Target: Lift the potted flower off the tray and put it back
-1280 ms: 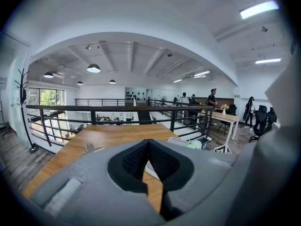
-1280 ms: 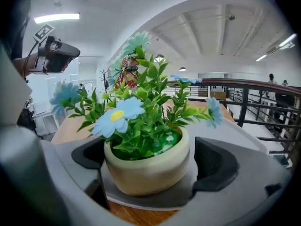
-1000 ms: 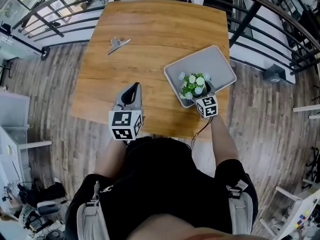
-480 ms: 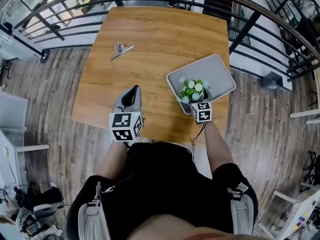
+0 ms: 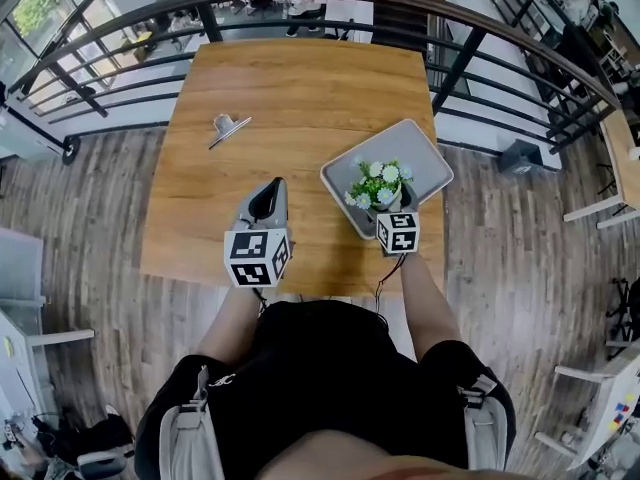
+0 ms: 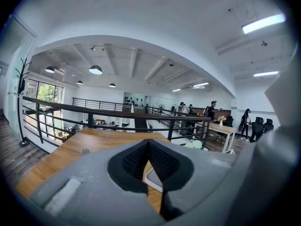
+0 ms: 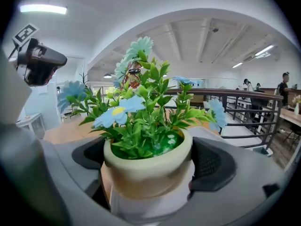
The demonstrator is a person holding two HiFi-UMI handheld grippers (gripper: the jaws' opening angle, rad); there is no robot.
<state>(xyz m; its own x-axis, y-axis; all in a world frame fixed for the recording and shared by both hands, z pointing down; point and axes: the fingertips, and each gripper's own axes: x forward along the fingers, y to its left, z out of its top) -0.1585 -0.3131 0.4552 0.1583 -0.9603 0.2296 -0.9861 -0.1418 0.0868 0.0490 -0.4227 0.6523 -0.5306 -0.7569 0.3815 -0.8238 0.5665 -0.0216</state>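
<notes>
The right gripper's (image 5: 393, 206) jaws clench the pot (image 7: 143, 161) at the tray's (image 5: 425, 153) near edge. The left gripper's (image 6: 148, 147) jaws are pressed together, empty. Slackening or tilting could tip the pot over the rim.

1. Cream round pot of blue and white artificial flowers (image 5: 379, 180), head view: the pot body is hidden under its own foliage and the right claw (image 5: 394, 206). Whether it touches the grey rectangular tray (image 5: 425, 146) below cannot be told.
2. Same pot (image 7: 146, 166), right gripper view: the foot is lost behind the claw's grey body.
3. Small grey metal piece (image 5: 227, 128) on the wooden surface (image 5: 300, 88), well left of the tray: too small to identify.
4. Surface edge just below the tray: partly covered by the person's forearm.
</notes>
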